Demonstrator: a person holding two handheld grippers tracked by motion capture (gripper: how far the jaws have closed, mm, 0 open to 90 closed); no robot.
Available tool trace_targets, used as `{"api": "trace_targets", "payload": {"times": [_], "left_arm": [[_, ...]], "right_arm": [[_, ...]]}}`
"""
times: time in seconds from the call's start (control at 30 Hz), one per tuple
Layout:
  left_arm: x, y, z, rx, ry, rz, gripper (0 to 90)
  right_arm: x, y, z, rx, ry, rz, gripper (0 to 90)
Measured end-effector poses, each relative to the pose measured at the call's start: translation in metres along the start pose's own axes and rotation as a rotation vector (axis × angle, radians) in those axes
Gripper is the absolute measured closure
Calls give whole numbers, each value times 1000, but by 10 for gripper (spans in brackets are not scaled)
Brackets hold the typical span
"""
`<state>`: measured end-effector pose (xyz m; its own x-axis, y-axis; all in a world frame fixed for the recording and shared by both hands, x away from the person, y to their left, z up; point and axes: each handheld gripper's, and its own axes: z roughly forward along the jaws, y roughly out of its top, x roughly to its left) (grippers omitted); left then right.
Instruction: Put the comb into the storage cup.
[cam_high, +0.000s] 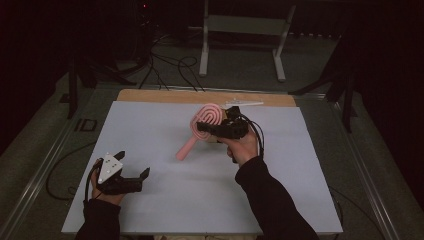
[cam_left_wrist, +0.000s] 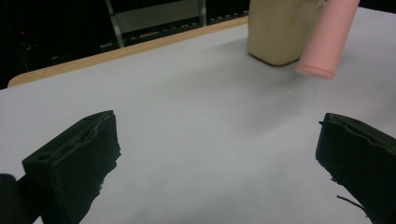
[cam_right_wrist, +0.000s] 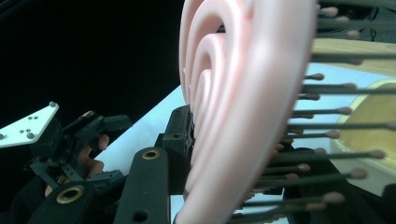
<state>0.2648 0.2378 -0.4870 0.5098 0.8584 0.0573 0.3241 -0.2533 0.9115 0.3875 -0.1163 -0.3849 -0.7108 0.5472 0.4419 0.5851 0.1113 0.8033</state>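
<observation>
Right gripper (cam_high: 216, 129) clamped on the head of a pink hairbrush (cam_high: 202, 127), held above the white table (cam_high: 160, 145) toward 1 o'clock of centre, handle slanting down toward 7 o'clock. Bristles (cam_right_wrist: 327, 112) and ribbed pink back close up in the right gripper view. Left gripper (cam_high: 134, 166) near 8 o'clock, jaws spread wide with nothing between, low over the surface. Beige container (cam_left_wrist: 275, 30) just behind the handle tip in the left gripper view.
</observation>
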Motion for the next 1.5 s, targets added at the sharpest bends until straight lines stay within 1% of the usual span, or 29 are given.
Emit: {"api": "trace_targets", "payload": {"times": [0.13, 0.2, 0.3, 0.43, 0.5, 0.77, 0.8, 1.03, 1.5], "left_arm": [[1, -1, 0, -1, 3, -2, 2], [1, -1, 0, -3, 4, -3, 2], [1, -1, 0, -4, 5, -6, 1], [1, -1, 0, -2, 5, -3, 2], [0, -1, 0, -4, 3, -3, 2], [-1, -1, 1, 2, 3, 2, 1], [-1, -2, 1, 1, 2, 1, 1], [-2, -1, 2, 1, -1, 4, 2], [-2, -1, 2, 0, -3, 4, 2]], "right_arm": [[1, 5, -2, -3, -4, -8, 638], [1, 9, -3, -7, -6, -19, 637], [1, 10, -3, -8, -10, -21, 637], [0, 11, -3, -11, -13, -12, 637], [-4, 11, -3, -11, -14, -4, 637], [-8, 13, -4, -14, -25, 3, 637], [-9, 14, -4, -15, -31, -2, 637], [-15, 18, -7, -30, -58, -2, 637], [-19, 23, -12, -42, -76, 5, 637]]}}
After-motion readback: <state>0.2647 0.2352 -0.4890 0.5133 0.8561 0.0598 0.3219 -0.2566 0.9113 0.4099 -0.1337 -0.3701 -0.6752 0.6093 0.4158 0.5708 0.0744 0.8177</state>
